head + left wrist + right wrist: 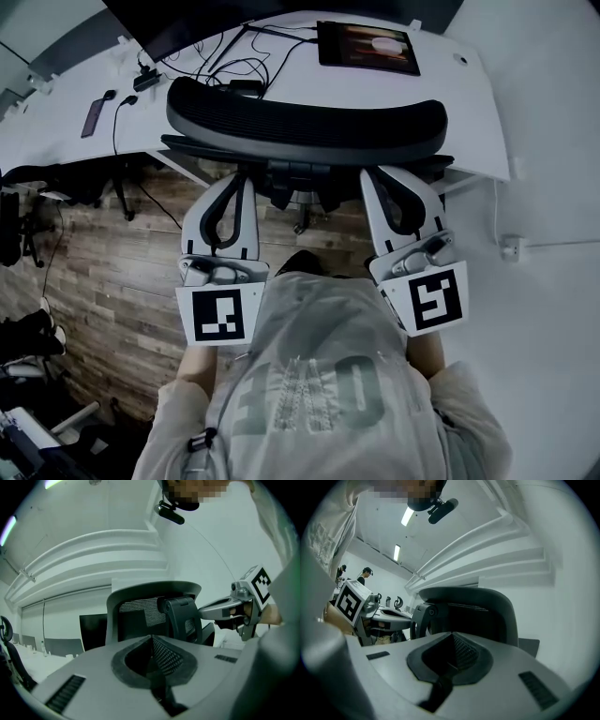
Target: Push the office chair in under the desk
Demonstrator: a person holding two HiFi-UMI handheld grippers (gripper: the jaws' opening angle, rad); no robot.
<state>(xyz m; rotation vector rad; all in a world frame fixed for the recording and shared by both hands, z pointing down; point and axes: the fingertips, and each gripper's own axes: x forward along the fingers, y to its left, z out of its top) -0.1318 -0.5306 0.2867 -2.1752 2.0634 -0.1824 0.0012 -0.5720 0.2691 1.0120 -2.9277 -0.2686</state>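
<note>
Left hand-held gripper (237, 180), office chair (309, 117) just ahead

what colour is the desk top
White. The desk top shows best in the head view.

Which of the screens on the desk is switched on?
The tablet lying flat beyond the office chair, toward the right: it shows a lit picture. The large monitor and the small phone at the left are both dark.

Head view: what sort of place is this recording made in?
Most likely an office: a long white desk with cables and a dark monitor, an office chair in front of it, and wood-look flooring.
</note>
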